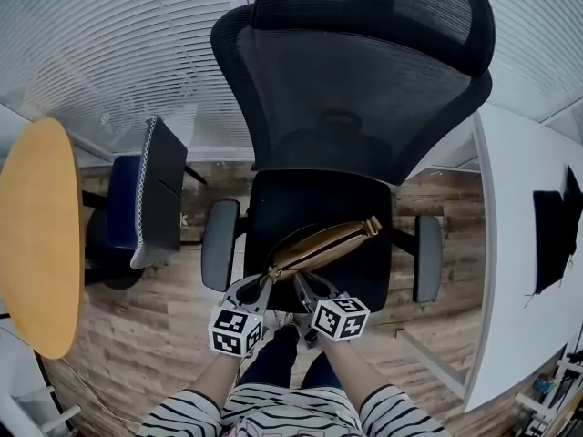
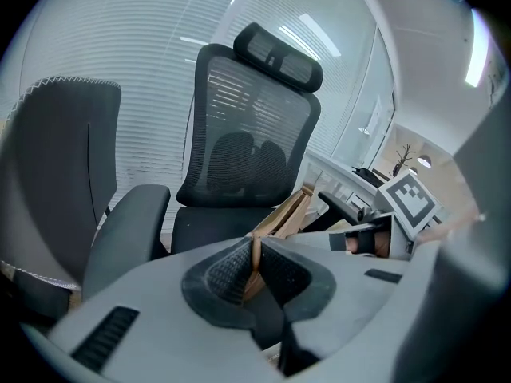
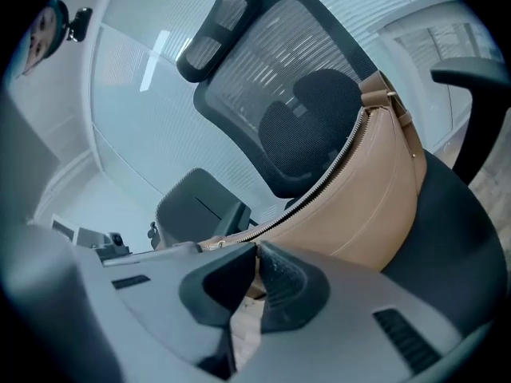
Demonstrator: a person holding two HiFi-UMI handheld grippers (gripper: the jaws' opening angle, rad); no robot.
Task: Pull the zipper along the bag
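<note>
Crosswise on the black chair seat [image 1: 364,198] lies the tan bag [image 1: 323,244]. The left hand-held gripper [image 2: 254,262] pinches its near end. The right hand-held gripper [image 3: 255,254] has its jaws pressed together beside the zipper [image 3: 319,186].

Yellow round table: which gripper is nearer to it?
Left. The left gripper holds the bag on the side toward the table; the right gripper holds it beyond, farther away.

Tan curved bag [image 1: 324,246] on black chair seat [image 1: 364,198], zipper [image 3: 323,182] uppermost.
</note>
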